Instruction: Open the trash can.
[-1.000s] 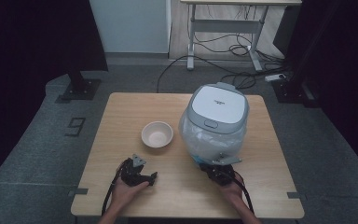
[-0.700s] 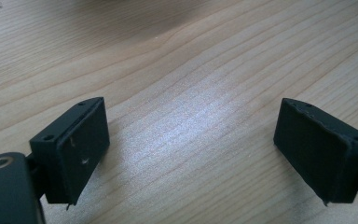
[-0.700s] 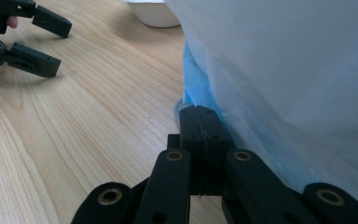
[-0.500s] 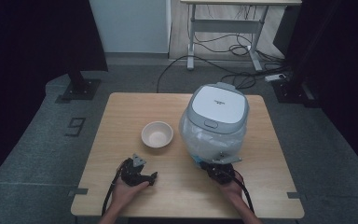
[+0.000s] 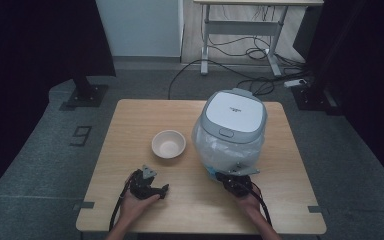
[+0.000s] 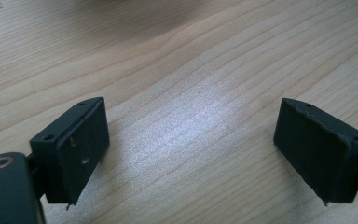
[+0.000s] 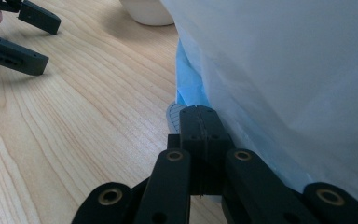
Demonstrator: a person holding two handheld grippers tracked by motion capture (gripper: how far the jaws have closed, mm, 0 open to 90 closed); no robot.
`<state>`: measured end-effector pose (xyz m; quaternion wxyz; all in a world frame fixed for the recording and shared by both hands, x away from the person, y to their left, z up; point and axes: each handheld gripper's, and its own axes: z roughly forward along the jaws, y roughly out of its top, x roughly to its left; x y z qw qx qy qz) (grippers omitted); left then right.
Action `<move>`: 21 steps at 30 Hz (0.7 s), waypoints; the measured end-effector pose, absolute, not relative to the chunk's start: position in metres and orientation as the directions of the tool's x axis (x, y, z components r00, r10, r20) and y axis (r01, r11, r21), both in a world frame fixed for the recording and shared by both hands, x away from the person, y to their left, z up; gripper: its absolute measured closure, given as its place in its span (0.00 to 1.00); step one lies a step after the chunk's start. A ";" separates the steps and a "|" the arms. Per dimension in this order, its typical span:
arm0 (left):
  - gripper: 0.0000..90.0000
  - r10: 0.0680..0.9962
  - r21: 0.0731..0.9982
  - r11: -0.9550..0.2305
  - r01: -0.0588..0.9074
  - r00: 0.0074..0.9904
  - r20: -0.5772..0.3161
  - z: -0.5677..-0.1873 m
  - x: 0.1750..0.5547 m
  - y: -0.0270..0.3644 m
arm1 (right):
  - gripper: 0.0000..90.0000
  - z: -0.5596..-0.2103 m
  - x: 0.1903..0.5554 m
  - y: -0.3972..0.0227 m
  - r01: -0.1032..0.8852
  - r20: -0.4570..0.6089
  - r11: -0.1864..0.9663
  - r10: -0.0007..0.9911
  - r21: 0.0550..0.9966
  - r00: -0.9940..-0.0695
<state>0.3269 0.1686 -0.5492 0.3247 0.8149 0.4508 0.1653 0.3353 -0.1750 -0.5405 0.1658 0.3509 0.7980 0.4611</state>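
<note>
- Right tongs point(image 7: 199, 122) are pressed fully together with nothing visibly between them, tips at the foot of the plastic-wrapped rice cooker point(image 5: 232, 127), just ahead.
- Left tongs point(image 6: 191, 154) gape wide over bare bench point(image 6: 186, 70); the bowl point(image 5: 168, 144) sits just beyond them.

1 overhead view, 2 close gripper views, shared table point(image 5: 130, 130)

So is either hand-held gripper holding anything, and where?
The left hand-held gripper is open over bare table. The right hand-held gripper is shut at the cooker's plastic wrap; a pinch cannot be told.
</note>
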 end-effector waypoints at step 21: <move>0.11 0.845 0.678 -0.380 0.629 0.534 -0.022 -0.549 0.326 0.168 | 1.00 -0.545 0.334 -0.168 0.410 0.006 0.389 0.719 0.825 -0.695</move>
